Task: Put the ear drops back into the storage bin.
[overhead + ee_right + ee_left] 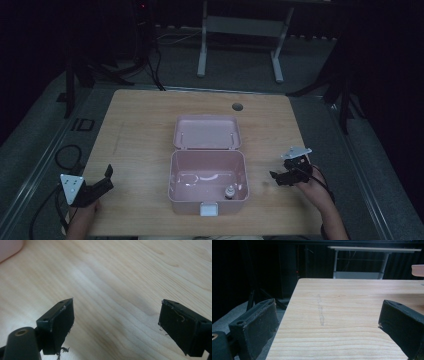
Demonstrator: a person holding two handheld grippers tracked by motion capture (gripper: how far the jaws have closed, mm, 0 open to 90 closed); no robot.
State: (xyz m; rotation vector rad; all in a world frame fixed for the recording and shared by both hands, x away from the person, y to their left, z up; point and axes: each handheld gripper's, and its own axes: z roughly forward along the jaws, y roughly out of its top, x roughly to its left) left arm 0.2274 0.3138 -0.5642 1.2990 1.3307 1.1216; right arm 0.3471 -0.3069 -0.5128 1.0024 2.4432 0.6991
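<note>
While the pink box point(208, 186) sits open at the middle of the wooden table point(135, 135), toward the near edge, I see its lid point(206, 132) laid back flat on the far side and a white latch point(208, 209) on its near wall. Inside, a small bottle point(229, 192) stands upright in the near right corner of the tub. My right gripper point(274, 177) hangs just right of the box, not touching it, jaws spread wide and pointed left toward its wall; in the right gripper view I look down on bare wood between them, with a pink corner at the top left. My left gripper point(108, 178) is well apart from the box at the near left corner of the table, jaws likewise spread with nothing between them, aimed toward the far side along the table's left edge. Beyond the table stands a white frame point(240, 30) on the dark floor.
</note>
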